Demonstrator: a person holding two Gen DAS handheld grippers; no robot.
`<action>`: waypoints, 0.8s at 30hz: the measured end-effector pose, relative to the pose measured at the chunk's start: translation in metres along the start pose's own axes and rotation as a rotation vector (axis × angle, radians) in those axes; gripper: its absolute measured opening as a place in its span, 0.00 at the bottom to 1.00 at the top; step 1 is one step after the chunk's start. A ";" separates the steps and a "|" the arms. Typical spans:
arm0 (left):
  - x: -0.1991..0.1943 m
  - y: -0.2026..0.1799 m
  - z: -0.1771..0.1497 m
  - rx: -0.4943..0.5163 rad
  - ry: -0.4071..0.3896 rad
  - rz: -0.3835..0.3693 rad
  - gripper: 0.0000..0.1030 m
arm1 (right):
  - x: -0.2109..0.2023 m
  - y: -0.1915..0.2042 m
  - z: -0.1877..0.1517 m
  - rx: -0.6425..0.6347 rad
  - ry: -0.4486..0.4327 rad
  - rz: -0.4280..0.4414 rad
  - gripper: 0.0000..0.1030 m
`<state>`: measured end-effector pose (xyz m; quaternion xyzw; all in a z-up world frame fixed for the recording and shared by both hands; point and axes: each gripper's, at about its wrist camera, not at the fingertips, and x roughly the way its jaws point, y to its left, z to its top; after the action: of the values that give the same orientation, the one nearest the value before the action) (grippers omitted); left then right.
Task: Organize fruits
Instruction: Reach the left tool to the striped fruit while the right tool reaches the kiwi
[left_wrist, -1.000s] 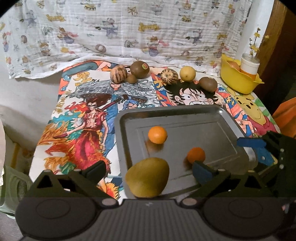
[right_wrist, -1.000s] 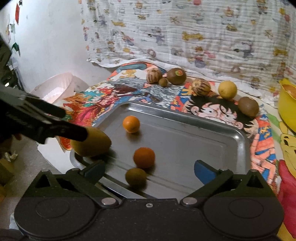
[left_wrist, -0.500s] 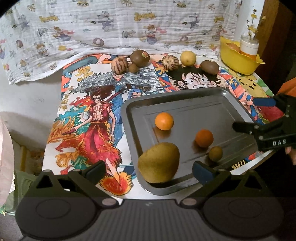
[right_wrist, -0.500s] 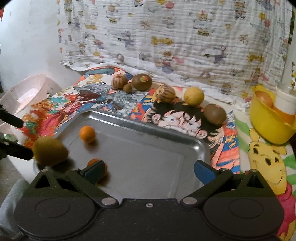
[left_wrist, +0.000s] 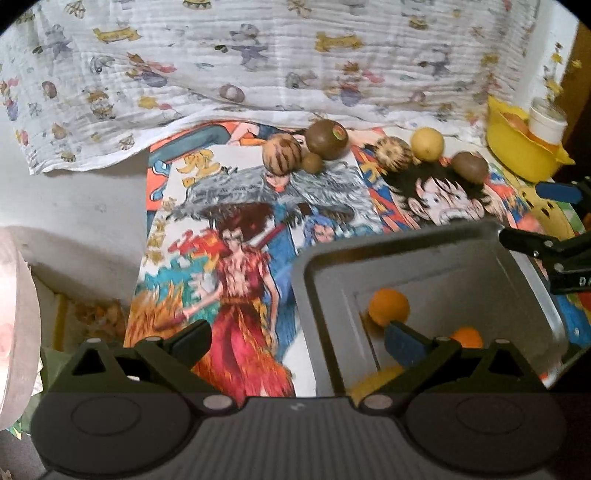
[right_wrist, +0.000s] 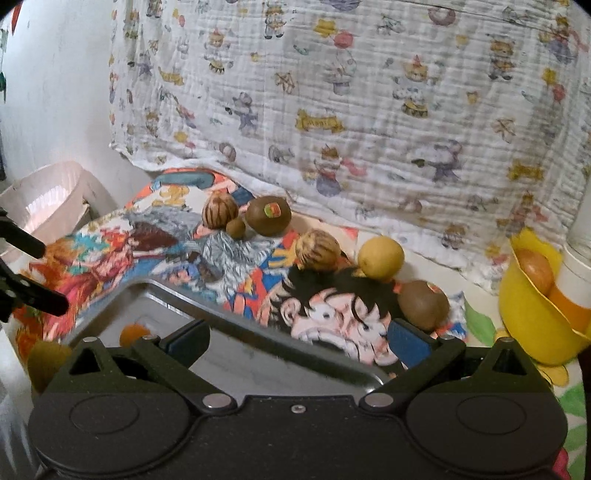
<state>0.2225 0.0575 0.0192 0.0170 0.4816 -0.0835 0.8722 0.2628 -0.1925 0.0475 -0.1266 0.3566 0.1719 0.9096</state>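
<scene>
A grey metal tray (left_wrist: 321, 280) lies on the cartoon cloth and holds two oranges (left_wrist: 389, 307) and a yellow-green mango (left_wrist: 373, 380), which is half hidden behind my left gripper's body. My left gripper (left_wrist: 297, 339) is open and empty over the tray's left rim. My right gripper (right_wrist: 298, 339) is open and empty above the tray's far rim (right_wrist: 192, 306). Along the back lie a striped fruit (right_wrist: 220, 211), a small kiwi (right_wrist: 235, 227), a brown stickered fruit (right_wrist: 268, 216), another striped fruit (right_wrist: 317, 251), a lemon (right_wrist: 381, 257) and a brown fruit (right_wrist: 424, 304).
A yellow bowl (right_wrist: 528, 325) holding a white cup stands at the back right. A patterned sheet (right_wrist: 369, 110) hangs behind the table. A pale basket (right_wrist: 48, 195) sits off the table's left side, and the table's left edge drops away there.
The left gripper has drawn left off the mango, which stays in the tray's near corner. The right gripper has swung right and forward, from the tray's fruit to its far rim.
</scene>
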 end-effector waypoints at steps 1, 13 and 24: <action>0.003 0.002 0.005 -0.006 -0.002 -0.003 0.99 | 0.003 0.000 0.003 -0.003 -0.003 0.005 0.99; 0.049 0.020 0.056 -0.046 -0.038 -0.027 0.99 | 0.058 -0.003 0.031 0.034 0.004 0.039 0.99; 0.103 0.035 0.087 -0.083 -0.060 -0.041 0.99 | 0.111 -0.007 0.036 0.145 0.028 0.047 0.99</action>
<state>0.3544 0.0688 -0.0227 -0.0314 0.4584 -0.0817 0.8844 0.3643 -0.1617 -0.0029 -0.0542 0.3837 0.1650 0.9070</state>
